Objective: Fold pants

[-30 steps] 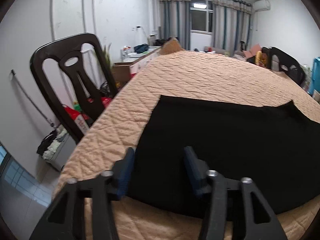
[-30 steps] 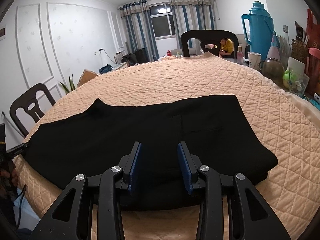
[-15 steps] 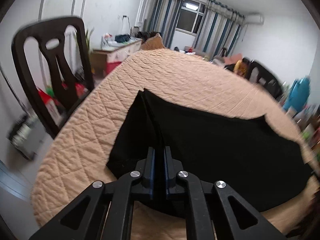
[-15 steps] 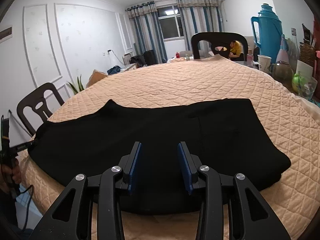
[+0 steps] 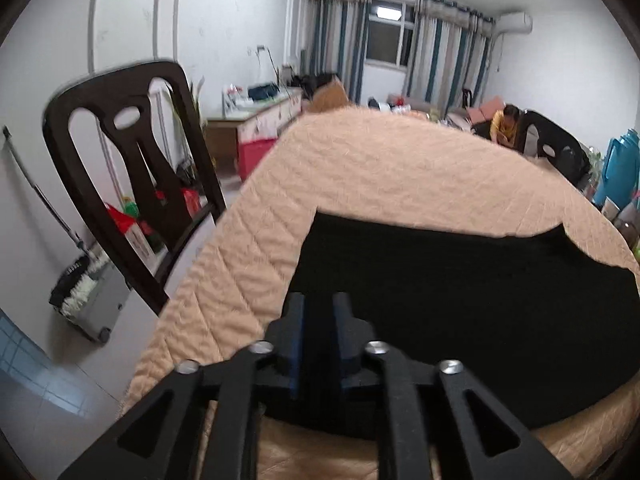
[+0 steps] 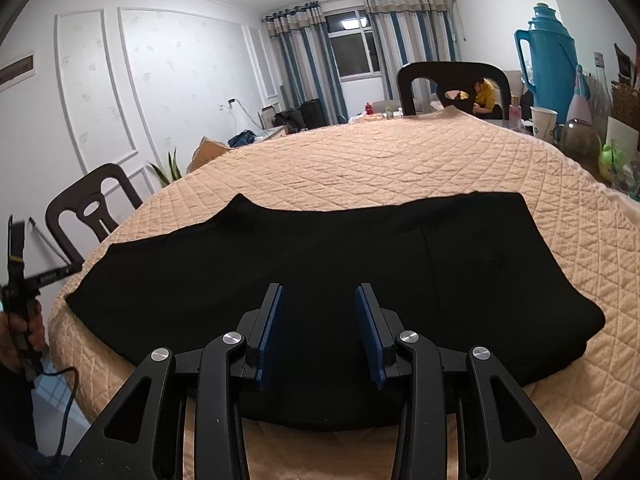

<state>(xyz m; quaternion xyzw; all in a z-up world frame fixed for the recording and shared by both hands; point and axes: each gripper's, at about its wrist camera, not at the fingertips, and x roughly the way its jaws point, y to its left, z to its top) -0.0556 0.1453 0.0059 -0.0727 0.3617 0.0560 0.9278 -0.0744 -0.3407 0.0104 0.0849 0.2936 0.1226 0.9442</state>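
Nearest you, your left gripper (image 5: 319, 304) angles down over the near left end of the black pants (image 6: 320, 264); its jaws have just been opening, a narrow gap now between them, cloth below but not pinched. Your right gripper (image 6: 319, 312) hangs with jaws apart and empty above the pants' near edge. The pants lie flat across the quilted cover (image 6: 400, 160). Farther right stand a paper cup (image 6: 543, 121), contents hidden, and a blue thermos (image 6: 550, 56).
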